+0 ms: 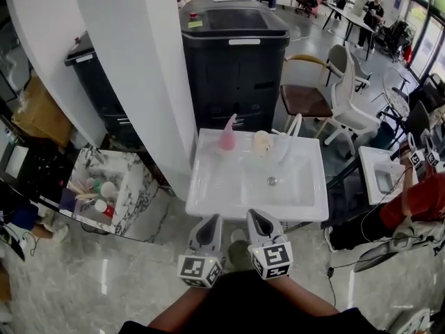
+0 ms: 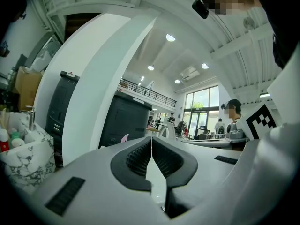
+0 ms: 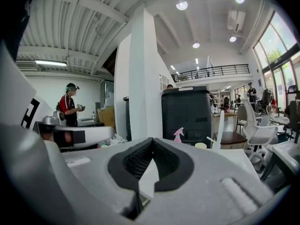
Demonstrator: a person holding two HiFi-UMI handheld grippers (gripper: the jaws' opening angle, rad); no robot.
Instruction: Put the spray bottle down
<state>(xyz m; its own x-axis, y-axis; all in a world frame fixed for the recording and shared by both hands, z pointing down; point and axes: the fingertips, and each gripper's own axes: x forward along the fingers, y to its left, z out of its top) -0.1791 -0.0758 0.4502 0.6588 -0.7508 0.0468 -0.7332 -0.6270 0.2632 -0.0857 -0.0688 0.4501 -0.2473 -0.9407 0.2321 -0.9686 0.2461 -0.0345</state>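
Both claws are closed on nothing: the left claw and right claw hover side by side at the near rim of the sink, well apart from the bottle. The bottle stands upright on the sink's back ledge, near a cup, so we judge the placing done. The risks from here are small. The bottle is tall and narrow and sits on a thin ledge, so a knock could tip it into the basin or off the back. A reach forward with closed claws would push it rather than take it. The cup beside it could go over too.
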